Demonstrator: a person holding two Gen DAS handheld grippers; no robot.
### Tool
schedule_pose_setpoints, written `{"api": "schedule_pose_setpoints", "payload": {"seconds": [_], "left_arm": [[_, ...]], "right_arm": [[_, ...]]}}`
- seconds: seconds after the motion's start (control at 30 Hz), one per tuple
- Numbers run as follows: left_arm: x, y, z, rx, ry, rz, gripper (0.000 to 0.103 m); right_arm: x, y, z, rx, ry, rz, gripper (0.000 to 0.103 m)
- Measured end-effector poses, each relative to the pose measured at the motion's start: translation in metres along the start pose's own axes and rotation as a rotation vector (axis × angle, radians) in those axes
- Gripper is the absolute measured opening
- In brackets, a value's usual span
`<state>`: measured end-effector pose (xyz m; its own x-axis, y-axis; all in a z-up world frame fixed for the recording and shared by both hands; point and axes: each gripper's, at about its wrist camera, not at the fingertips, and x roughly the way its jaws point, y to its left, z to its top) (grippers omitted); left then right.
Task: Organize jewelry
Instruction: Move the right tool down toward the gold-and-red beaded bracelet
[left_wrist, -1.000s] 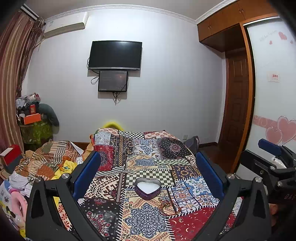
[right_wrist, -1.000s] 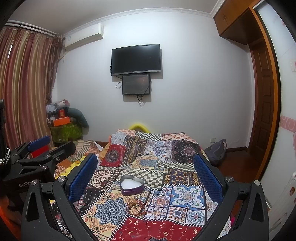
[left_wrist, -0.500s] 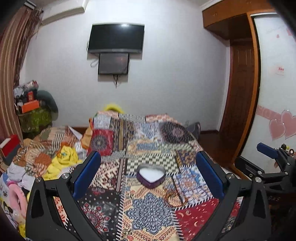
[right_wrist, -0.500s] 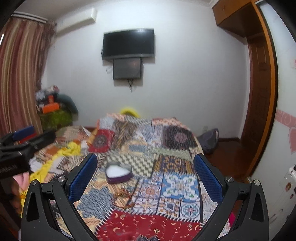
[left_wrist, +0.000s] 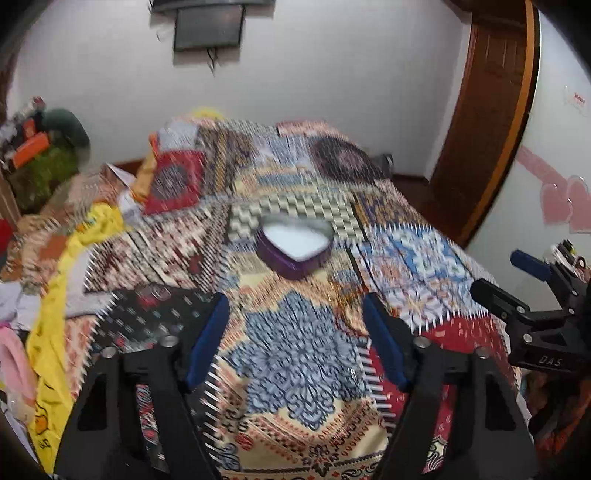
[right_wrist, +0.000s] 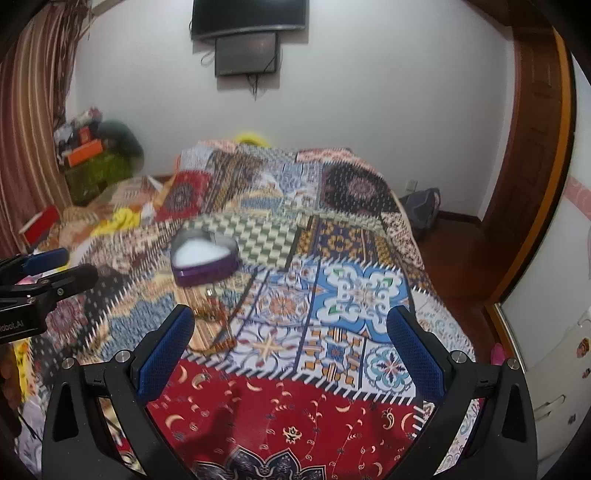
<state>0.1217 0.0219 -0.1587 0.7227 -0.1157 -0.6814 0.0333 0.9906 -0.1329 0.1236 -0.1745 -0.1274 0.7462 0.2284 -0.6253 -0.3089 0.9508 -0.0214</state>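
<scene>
I am on the approach, both tools angled down over the bed (right_wrist: 369, 424), and nothing is picked up yet. My left gripper (left_wrist: 295, 332) has just been closing its jaws; they now stand partly open with only the patchwork cover showing between them. My right gripper (right_wrist: 291, 343) is spread wide and empty too.

The heart-shaped box (right_wrist: 204, 260), purple-walled with a white lining and no lid on it, sits on the bed toward the middle, beyond both grippers. The jewelry (right_wrist: 214, 325), a thin gold-brown beaded strand as far as I can tell, lies loose on the cover just on the near side of the box, close to my right gripper's left finger. In the left wrist view it is too smeared to make out properly.

To do this well I judge I should slow down first, since the left view is blurred. The strand is thin, lies flat on soft fabric and is hard to pick out against the busy pattern, so I would come down steeply over a bunched section, keep the jaws narrow, and pinch the beads without catching the cover. The box looks light; if I nudge it, it could slide, so the other gripper might steady its wall while I lower the strand inside.
</scene>
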Motion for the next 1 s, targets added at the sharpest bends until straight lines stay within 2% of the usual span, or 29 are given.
{"api": "schedule_pose_setpoints", "payload": {"seconds": [0.13,0.33,0.4,0.63,0.73,0.8,0.87,1.0], "left_arm": [[0.025,-0.002,-0.011,-0.005,0.114,-0.035,0.045],[0.043,-0.010,-0.026,-0.021,0.203,-0.105,0.044],[0.045,-0.014,-0.027,-0.014,0.215,-0.122,0.044],[0.054,-0.029,-0.035,0.021,0.240,-0.158,0.043],[0.057,-0.031,-0.038,0.035,0.246,-0.141,0.032],[0.057,-0.031,-0.040,0.043,0.241,-0.138,0.031],[0.056,-0.031,-0.041,0.052,0.239,-0.139,0.021],[0.054,-0.030,-0.044,0.067,0.225,-0.136,0.013]], "right_arm": [[0.010,-0.001,-0.010,-0.026,0.038,0.003,0.103],[0.020,-0.002,-0.014,-0.014,0.071,0.054,0.102],[0.024,0.000,-0.015,-0.019,0.079,0.069,0.099],[0.036,0.009,-0.020,-0.032,0.131,0.155,0.075],[0.038,0.011,-0.022,-0.021,0.149,0.189,0.068],[0.040,0.011,-0.022,-0.019,0.154,0.200,0.065],[0.043,0.011,-0.021,-0.023,0.163,0.215,0.061],[0.050,0.015,-0.016,-0.048,0.180,0.244,0.057]]}}
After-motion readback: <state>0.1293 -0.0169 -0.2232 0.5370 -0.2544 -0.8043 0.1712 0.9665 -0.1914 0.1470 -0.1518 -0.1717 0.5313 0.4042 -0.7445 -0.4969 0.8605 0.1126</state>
